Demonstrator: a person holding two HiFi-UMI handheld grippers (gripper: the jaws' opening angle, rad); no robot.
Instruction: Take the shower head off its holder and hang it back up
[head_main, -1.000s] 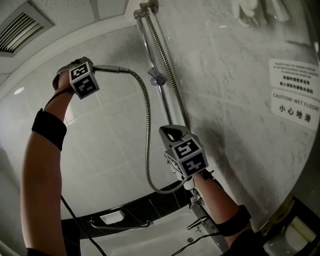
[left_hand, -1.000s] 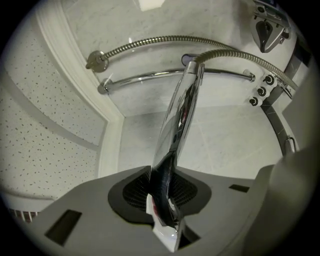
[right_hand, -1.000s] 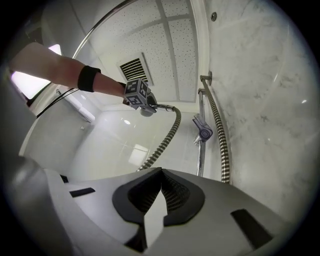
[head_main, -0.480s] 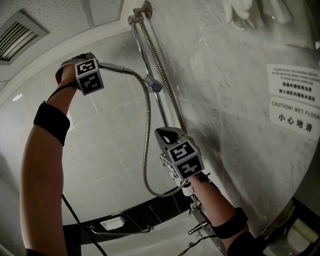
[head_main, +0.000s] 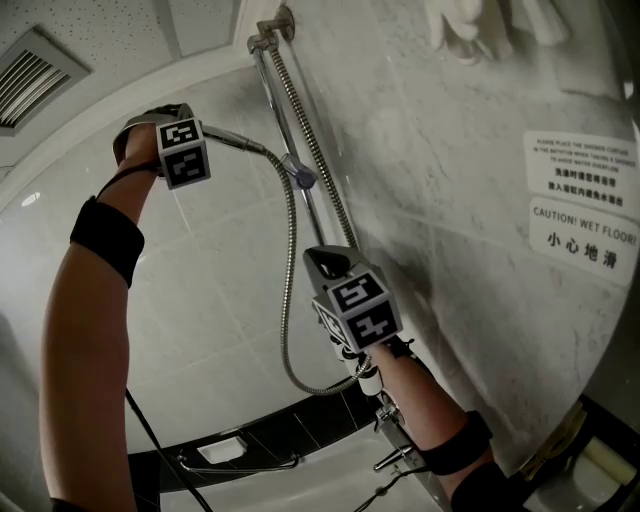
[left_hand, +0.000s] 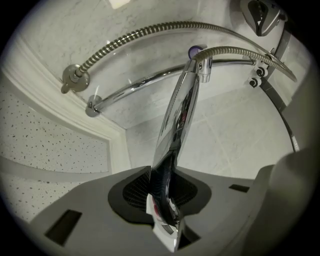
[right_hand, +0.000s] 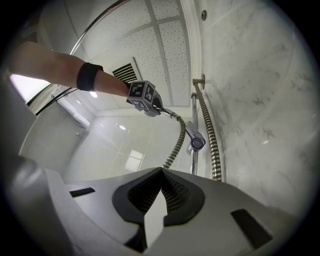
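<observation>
L arm (head_main: 88, 300) up, hand-held gripper (head_main: 207, 134) clamps shower head (left_hand: 175, 125).

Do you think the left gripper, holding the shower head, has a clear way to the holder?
Probably yes: the left gripper holds the shower head near the empty holder, with nothing between; the hose hangs below.

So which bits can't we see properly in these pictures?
Shower head spray face: head view, behind the left gripper; left gripper view, sunk between its jaws.
Hose lower end: head view, behind the right gripper and arm.
Upper wall sign, head view: print too small.
White thing at top, head view: cut off by the edge.
</observation>
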